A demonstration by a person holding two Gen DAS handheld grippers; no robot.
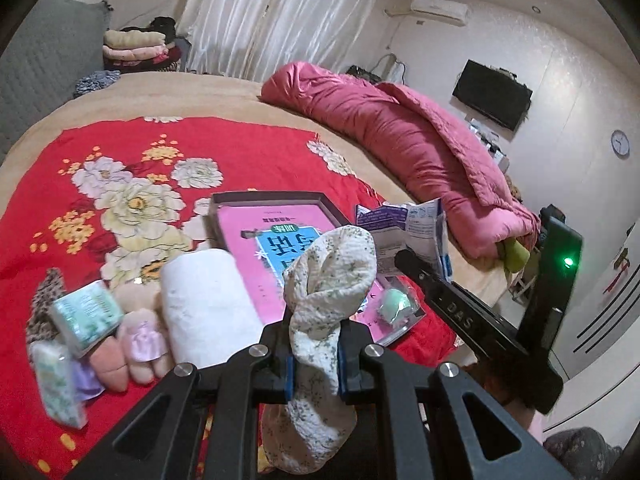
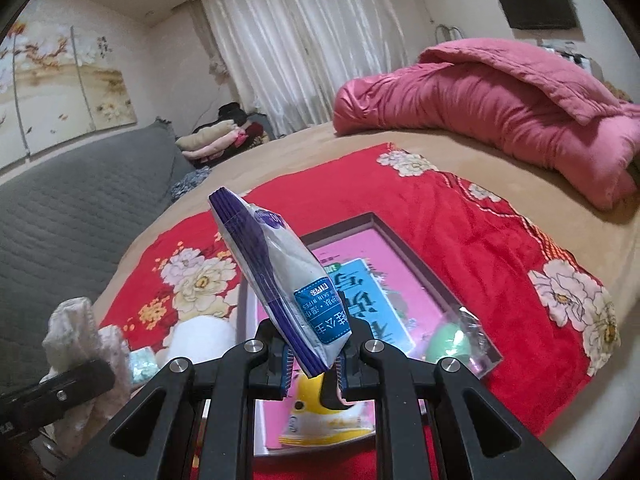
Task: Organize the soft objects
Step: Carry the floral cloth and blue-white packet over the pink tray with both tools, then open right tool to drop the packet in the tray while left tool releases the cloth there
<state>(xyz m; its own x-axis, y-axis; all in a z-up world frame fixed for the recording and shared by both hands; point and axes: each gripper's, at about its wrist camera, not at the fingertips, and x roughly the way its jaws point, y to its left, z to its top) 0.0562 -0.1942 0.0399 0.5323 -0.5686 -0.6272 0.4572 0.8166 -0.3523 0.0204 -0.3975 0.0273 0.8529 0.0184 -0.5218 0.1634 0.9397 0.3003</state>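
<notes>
My left gripper (image 1: 314,364) clamps the floral cloth (image 1: 328,280); my right gripper (image 2: 312,364) pinches the wipes pack (image 2: 276,276) by one corner, both above the tray (image 2: 404,236). The corner grip is marginal: the pack may pivot or slip out. The cloth's loose tail may snag.

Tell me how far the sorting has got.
Done: only a green sponge packet lies in the tray. In hand: left hand-held gripper clamps a floral cloth; right hand-held gripper clamps a wipes pack. Left: white roll, tissue packs, plush toy.
</notes>
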